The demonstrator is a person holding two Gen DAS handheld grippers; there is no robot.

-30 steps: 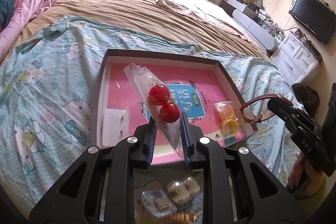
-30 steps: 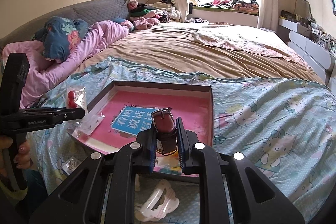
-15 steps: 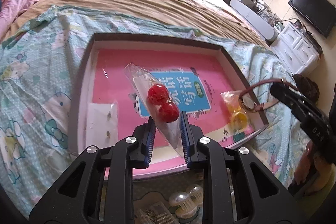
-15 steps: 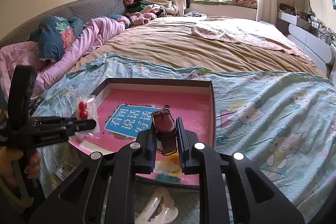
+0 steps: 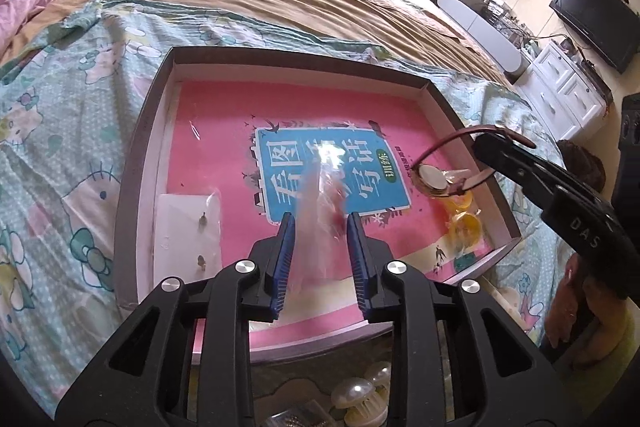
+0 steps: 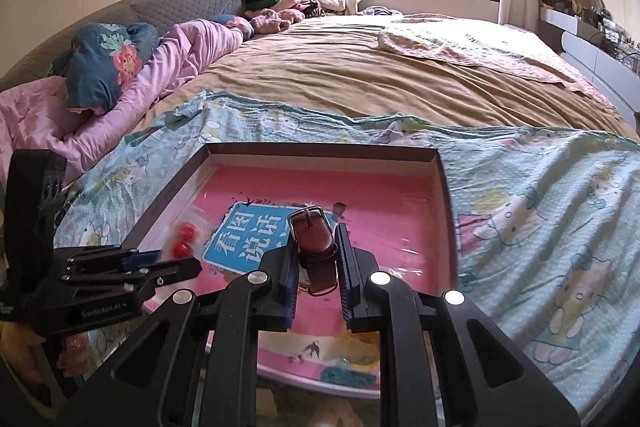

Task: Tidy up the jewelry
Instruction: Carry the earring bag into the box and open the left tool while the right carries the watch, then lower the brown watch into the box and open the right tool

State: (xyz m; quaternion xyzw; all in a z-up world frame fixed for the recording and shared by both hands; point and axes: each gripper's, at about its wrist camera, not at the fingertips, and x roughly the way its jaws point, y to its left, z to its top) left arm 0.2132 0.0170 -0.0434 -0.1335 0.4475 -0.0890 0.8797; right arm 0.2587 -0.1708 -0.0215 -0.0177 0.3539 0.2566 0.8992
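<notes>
A shallow dark-rimmed tray (image 5: 300, 57) with a pink book-cover floor lies on the bed. My left gripper (image 5: 320, 219) hovers low over its near part, jaws opening. The clear bag of red ball earrings (image 5: 320, 187) is a blur between the pads, slipping free. In the right wrist view the red earrings (image 6: 182, 239) show over the tray (image 6: 320, 149), just beyond my left gripper (image 6: 192, 265). My right gripper (image 6: 316, 243) is shut on the brown leather watch strap (image 6: 316, 239). The watch face (image 5: 434, 181) hangs over the tray's right side under the right gripper (image 5: 492, 147).
In the tray lie a white earring card (image 5: 188, 227) at the left and a bag of yellow pieces (image 5: 464, 223) at the right. Pearl hair clips (image 5: 360, 395) sit on the sheet below the tray. A pink quilt (image 6: 180, 67) is bunched at the bed's left.
My left gripper has sunk toward the tray and its jaws have widened; the earring bag, held sharp before, now blurs and slides down. My right gripper has carried the watch further over the tray.
</notes>
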